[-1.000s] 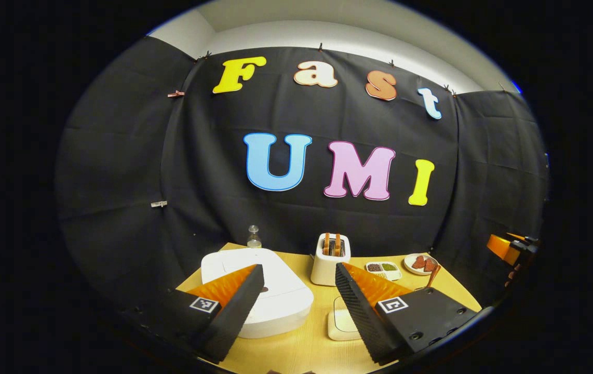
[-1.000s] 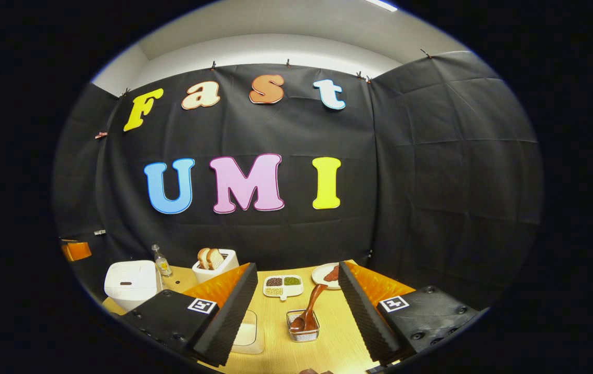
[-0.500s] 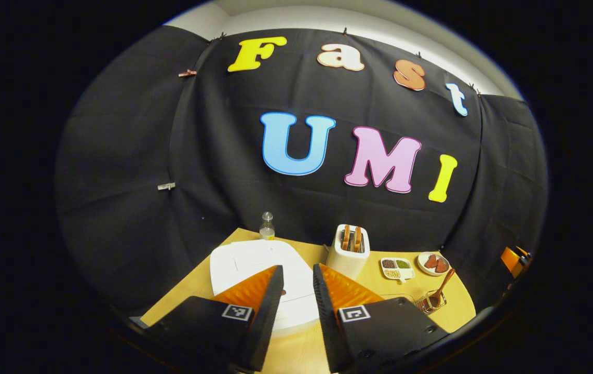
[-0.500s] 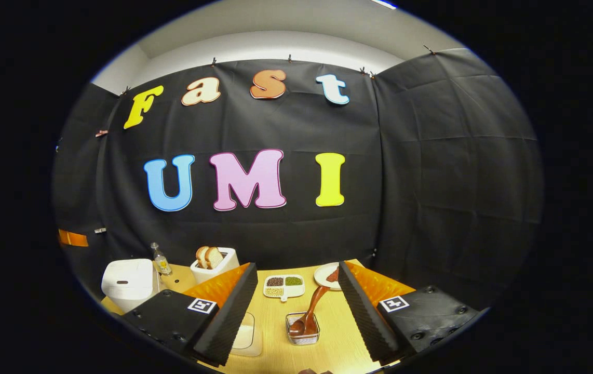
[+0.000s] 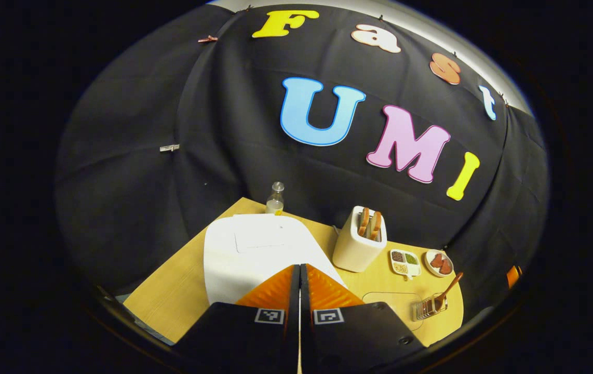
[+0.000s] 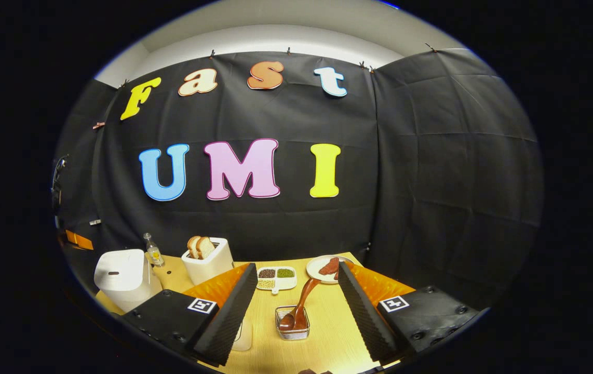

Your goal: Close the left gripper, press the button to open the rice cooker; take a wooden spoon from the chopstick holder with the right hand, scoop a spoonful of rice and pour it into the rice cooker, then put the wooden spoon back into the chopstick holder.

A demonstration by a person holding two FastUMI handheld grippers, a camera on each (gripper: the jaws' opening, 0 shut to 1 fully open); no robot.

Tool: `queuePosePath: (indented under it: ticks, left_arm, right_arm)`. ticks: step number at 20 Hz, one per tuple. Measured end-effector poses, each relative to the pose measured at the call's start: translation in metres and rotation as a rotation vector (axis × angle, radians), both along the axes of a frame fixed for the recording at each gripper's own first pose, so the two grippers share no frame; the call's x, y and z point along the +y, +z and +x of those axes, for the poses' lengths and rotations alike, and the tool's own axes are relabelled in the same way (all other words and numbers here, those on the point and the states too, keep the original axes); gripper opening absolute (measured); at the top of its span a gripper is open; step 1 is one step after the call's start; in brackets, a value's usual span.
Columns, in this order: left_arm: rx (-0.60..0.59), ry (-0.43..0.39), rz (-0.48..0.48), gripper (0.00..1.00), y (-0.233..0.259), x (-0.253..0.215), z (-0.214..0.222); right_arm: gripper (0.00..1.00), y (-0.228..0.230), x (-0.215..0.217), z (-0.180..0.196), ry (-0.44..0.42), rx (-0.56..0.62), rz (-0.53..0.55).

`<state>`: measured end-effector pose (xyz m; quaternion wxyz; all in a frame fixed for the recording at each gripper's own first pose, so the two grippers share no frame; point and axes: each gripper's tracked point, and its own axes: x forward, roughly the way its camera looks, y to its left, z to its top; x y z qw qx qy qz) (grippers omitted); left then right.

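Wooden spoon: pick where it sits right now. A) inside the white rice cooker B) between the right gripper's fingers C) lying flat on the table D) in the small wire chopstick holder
D: the brown wooden spoon stands bowl-down in the small wire chopstick holder, leaning, ahead of the open right gripper.

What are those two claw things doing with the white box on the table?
A person holds a gripper in each hand. The left gripper is shut with nothing in it and points down at the closed white rice cooker, ready to press its button. The right gripper is open above the table, facing the wooden spoon that stands in the chopstick holder. No rice has been scooped yet.
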<state>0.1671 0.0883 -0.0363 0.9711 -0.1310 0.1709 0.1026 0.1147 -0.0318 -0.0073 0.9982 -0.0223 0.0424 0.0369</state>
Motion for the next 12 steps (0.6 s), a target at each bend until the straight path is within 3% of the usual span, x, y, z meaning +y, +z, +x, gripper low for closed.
queuePosePath:
  ticks: [9,12]
  left_arm:
    - [0.112,-0.009,-0.114,0.06,-0.077,0.010,0.037]
    - [0.128,-0.007,-0.104,0.06,-0.088,0.008,0.038]
  right_arm:
    - [0.98,-0.006,-0.011,0.004,-0.029,0.012,-0.003]
    - [0.98,-0.010,-0.011,0.003,-0.030,0.023,-0.006]
